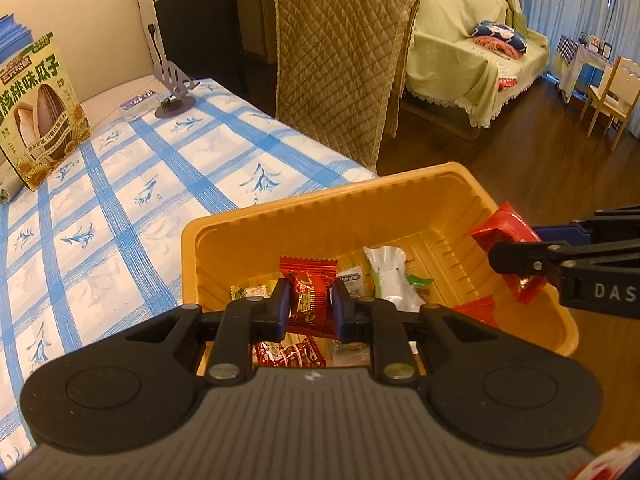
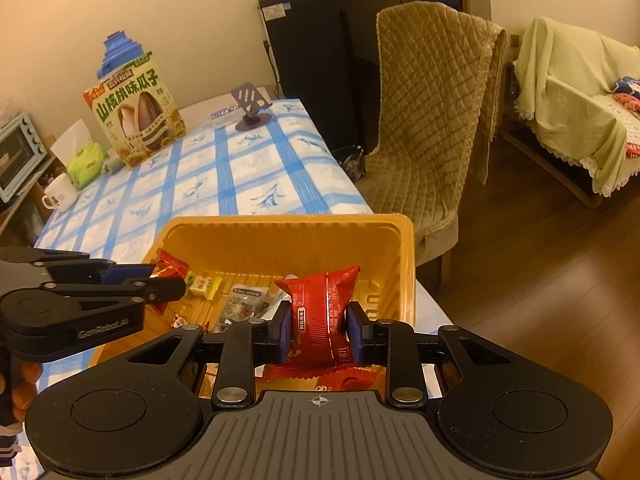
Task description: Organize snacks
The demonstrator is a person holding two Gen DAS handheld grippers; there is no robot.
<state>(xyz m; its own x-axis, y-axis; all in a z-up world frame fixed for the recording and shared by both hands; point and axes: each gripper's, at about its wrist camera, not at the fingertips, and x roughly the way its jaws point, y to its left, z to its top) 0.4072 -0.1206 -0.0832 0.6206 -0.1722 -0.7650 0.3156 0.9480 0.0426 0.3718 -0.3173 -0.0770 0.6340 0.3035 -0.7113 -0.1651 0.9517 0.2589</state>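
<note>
Upright red packet (image 2: pixel 320 316) between tool pads (image 2: pixel 285 332)

Orange tray (image 1: pixel 256 236), on checked tablecloth (image 1: pixel 120 208): loose wrapped snacks inside. Left gripper (image 1: pixel 309 306) above it, clamping red candy (image 1: pixel 308 300). Right gripper (image 1: pixel 520 256) over tray's right side, clamping red packet (image 1: pixel 504 228).

Warm, yellowish indoor light fills both views, fairly bright and even, with only soft shadows. Fisheye lenses bend straight lines near the edges and darken the corners to black. The orange tray (image 1: pixel 372 200) glows strongly. The curtains (image 1: pixel 568 4) at far right look pale and slightly soft; central detail stays sharp.
</note>
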